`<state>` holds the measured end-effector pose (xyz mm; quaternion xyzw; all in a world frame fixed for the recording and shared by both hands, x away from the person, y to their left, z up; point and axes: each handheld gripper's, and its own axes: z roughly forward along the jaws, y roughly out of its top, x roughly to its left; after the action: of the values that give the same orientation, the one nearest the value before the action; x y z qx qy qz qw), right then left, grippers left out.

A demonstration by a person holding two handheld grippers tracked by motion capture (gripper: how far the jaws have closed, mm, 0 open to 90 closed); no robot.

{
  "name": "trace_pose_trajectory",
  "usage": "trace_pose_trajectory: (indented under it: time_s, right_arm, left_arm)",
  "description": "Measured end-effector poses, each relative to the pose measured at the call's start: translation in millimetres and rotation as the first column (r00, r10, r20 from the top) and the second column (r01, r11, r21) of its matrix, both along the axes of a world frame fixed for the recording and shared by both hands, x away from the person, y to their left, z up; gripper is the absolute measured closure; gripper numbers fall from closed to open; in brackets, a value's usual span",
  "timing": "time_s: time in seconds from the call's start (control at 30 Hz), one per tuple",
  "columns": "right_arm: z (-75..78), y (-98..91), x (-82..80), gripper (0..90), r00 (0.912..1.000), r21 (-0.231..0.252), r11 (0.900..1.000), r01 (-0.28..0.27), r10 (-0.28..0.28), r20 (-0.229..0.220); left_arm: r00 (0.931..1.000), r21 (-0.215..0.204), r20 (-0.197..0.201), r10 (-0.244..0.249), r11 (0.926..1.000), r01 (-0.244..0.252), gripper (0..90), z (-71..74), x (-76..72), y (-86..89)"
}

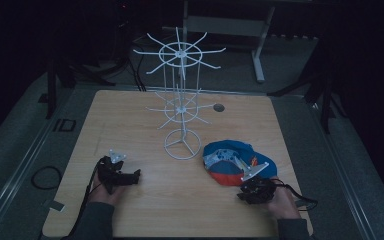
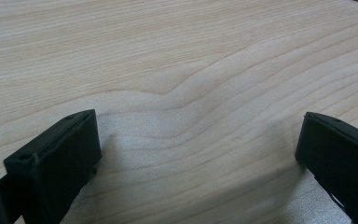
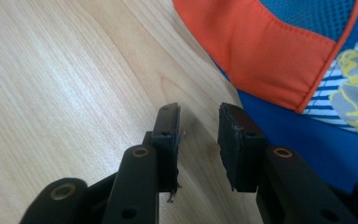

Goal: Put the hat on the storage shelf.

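Observation:
A blue and orange cap lies crown-down on the wooden table, right of centre. Behind it stands a white wire rack with two tiers of hooks on a round base. My right gripper rests just in front of the cap. In the right gripper view its jaws stand a narrow gap apart with nothing between them, and the right one sits at the edge of the cap. My left gripper lies on the table at the left, its jaws wide open over bare wood.
A small dark round hole sits in the table beside the rack. Dark stands and a grey frame rise beyond the table's far edge. Bare wood stretches between the two grippers and along the left side.

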<state>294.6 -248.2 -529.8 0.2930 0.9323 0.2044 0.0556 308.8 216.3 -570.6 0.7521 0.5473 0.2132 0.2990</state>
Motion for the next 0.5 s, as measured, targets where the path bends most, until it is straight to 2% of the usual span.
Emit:
trace_pose_trajectory:
  time_s: [0.07,0.13,0.3,0.5]
  right_arm:
    - [0.2,2.6,-1.2,68.8,0.9998,-0.024,0.9997,-0.009,0.009,0.018]
    - [0.5,3.7,-1.6,68.8,0.9998,-0.032,0.9995,-0.005,0.006,0.018]
    - [0.2,3.0,-0.5,65.1,0.9999,-0.02,0.9998,-0.009,0.009,0.011]
    - [-0.7,3.4,1.1,63.8,0.9996,-0.012,0.9999,0.001,0.0,0.027]
  left_arm:
    - [1.0,0.0,0.0,0.0,1.0,0.0,0.0,0.0,0.0,0.0]
    - [1.0,0.0,0.0,0.0,1.0,0.0,0.0,0.0,0.0,0.0]
    - [1.0,0.0,0.0,-0.002,1.0,0.002,0.0,0.0,0.0,0.0]
    - [1.0,0.0,0.0,-0.001,1.0,0.001,0.0,0.0,0.0,0.0]
